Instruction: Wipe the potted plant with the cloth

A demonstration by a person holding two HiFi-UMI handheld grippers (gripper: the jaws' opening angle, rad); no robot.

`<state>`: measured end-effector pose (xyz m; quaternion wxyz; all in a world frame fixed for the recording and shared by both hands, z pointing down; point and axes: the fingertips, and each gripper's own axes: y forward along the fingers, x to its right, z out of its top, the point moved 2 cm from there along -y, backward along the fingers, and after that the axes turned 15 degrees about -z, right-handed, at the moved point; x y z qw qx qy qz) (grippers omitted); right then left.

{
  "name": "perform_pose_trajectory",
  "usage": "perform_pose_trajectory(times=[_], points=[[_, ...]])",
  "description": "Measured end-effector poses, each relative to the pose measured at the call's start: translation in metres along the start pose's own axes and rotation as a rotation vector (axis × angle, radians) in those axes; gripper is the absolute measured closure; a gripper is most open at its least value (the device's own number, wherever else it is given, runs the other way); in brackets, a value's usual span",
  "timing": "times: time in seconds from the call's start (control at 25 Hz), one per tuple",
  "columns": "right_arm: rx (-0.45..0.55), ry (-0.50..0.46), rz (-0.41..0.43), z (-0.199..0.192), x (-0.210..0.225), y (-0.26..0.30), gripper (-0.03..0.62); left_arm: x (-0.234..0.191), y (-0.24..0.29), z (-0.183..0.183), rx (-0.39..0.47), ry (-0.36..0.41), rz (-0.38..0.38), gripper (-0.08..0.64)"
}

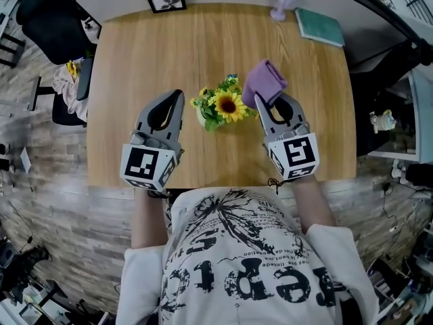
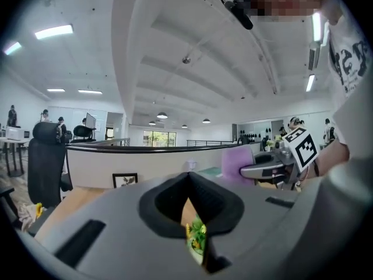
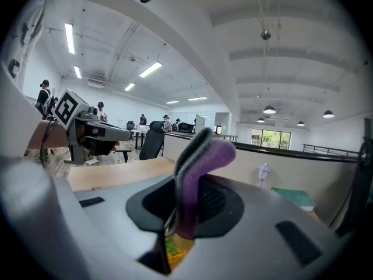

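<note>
Preparing for the wipe, judging by the layout: holding the cloth (image 1: pixel 264 81) up beside the potted plant (image 1: pixel 220 105), not yet touching leaves or pot. Standing upright near the middle of the table (image 1: pixel 135 53), with flowers facing up in the head view. Flanking the plant with the left gripper (image 1: pixel 177 95) at about 9 o'clock and the right gripper (image 1: pixel 262 103) at about 3 o'clock, both near it and apart from it.

Clamping the cloth in the right gripper: pressing both jaws onto the lower fold (right gripper view), leaving the purple upper part sticking up and curling over beyond the tips, toward 1 o'clock of the plant in the head view.

Carrying nothing in the left gripper: holding the jaws together, tip against tip (left gripper view), showing only a sliver of leaves and yellow flowers through the slot behind the tips. Hovering above the tabletop rather than resting on it, judging from the head view.

Probably calling next for swinging the cloth inward from 1 o'clock and lowering it gently onto the leaves or pot. Possibly calling also for opening the left gripper and steadying the pot from 9 o'clock. Risking a tipped pot or bent petals by pressing hard.

Lying untouched along the far edge: picture frame (image 1: pixel 167 2) at 11 o'clock, small lamp (image 1: pixel 283 4) at 1 o'clock, green book (image 1: pixel 319 27) at 2 o'clock.
</note>
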<state>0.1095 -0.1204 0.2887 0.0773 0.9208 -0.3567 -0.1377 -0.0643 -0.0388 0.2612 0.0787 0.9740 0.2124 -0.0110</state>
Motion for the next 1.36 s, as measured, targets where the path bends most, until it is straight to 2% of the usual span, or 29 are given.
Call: perform_pose_trajectory(times=[0.28,0.48,0.88,1.08,1.36], points=[[-0.006,0.011,0.020,-0.003,-0.006,-0.001,0.530,0.004,0.001,-0.001,-0.006,0.017,-0.025,0.557],[-0.004,0.004,0.030,-0.002,-0.008,-0.002,0.532,0.003,-0.004,0.002,0.000,0.020,-0.003,0.557],[-0.036,0.002,-0.019,-0.011,-0.009,0.000,0.531,0.004,-0.004,-0.005,-0.015,0.022,-0.027,0.557],[-0.042,0.008,-0.020,-0.014,-0.007,0.001,0.531,0.008,0.004,-0.010,-0.024,0.016,-0.057,0.556],[-0.041,0.011,-0.026,-0.016,0.002,0.002,0.531,0.013,0.012,-0.014,-0.019,-0.004,-0.054,0.557]])
